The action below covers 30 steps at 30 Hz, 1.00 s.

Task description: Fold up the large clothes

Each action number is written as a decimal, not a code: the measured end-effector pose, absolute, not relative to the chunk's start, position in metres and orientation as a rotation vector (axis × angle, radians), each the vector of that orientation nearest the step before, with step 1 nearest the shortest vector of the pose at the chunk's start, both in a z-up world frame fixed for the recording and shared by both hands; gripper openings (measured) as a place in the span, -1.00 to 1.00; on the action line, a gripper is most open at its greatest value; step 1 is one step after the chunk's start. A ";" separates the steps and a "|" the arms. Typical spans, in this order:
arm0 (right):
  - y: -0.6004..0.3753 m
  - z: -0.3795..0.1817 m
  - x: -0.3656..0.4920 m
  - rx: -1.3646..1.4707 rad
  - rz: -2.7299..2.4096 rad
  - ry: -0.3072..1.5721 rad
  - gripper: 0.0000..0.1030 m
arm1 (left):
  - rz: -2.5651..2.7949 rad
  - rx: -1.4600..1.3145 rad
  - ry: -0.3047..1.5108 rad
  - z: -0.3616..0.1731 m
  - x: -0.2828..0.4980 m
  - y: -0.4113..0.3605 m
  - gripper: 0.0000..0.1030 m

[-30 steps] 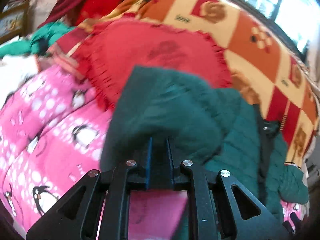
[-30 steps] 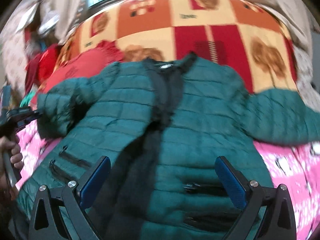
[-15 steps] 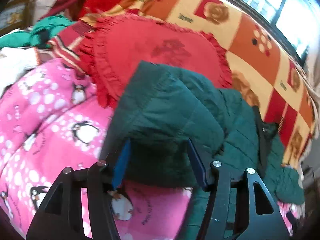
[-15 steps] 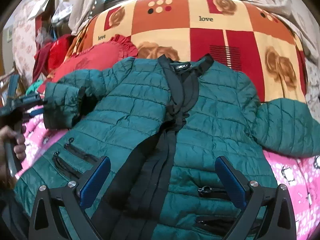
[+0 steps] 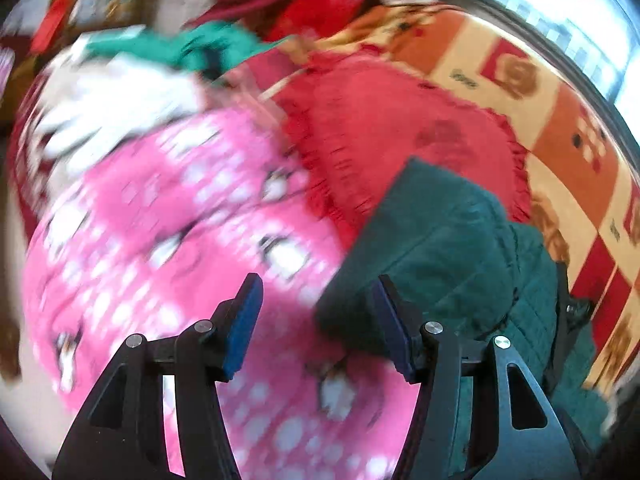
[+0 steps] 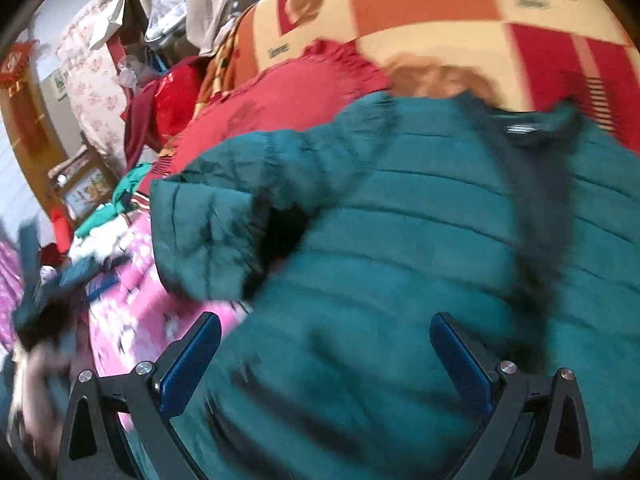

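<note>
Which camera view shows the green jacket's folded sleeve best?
The right wrist view: the folded sleeve lies whole across the green jacket. The left wrist view catches only its blurred cuff end past that gripper's finger.

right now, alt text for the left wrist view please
The left gripper hangs open and empty over a pink penguin-print blanket, its jaws apart with nothing between them. A dark green quilted jacket sleeve lies just right, partly over a red frilled cushion. The picture is motion-blurred.

Pink blanket [image 5: 168, 240] open leftward, red pillow [image 5: 380, 128] (frilled) crowding jacket sleeve [image 5: 432, 240]
</note>
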State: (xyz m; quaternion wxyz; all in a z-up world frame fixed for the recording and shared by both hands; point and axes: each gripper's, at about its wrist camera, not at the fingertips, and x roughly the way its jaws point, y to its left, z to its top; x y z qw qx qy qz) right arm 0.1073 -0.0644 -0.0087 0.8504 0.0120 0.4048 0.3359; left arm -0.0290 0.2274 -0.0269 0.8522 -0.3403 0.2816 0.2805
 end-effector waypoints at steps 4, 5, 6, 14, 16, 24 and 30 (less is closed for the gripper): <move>0.010 -0.035 0.154 -0.011 0.887 0.938 1.00 | 0.576 -0.827 0.595 -0.031 -0.056 0.226 0.11; 0.022 -0.040 0.161 -0.025 0.914 0.946 1.00 | 0.572 -0.815 0.585 -0.030 -0.056 0.225 0.11; 0.036 -0.045 0.168 -0.029 0.958 0.950 1.00 | 0.581 -0.803 0.576 -0.028 -0.056 0.223 0.11; 0.074 -0.061 0.196 0.045 1.207 0.974 0.32 | 0.515 -0.781 0.598 -0.035 -0.032 0.213 0.11; 0.076 -0.061 0.192 0.056 1.261 0.978 -0.26 | 0.518 -0.801 0.606 -0.039 -0.031 0.217 0.11; 0.038 -0.036 0.167 0.028 1.122 0.930 -0.60 | 0.548 -0.829 0.609 -0.042 -0.038 0.219 0.11; -0.052 -0.019 0.184 0.109 0.798 0.953 -0.69 | 0.566 -0.765 0.611 -0.034 -0.035 0.210 0.11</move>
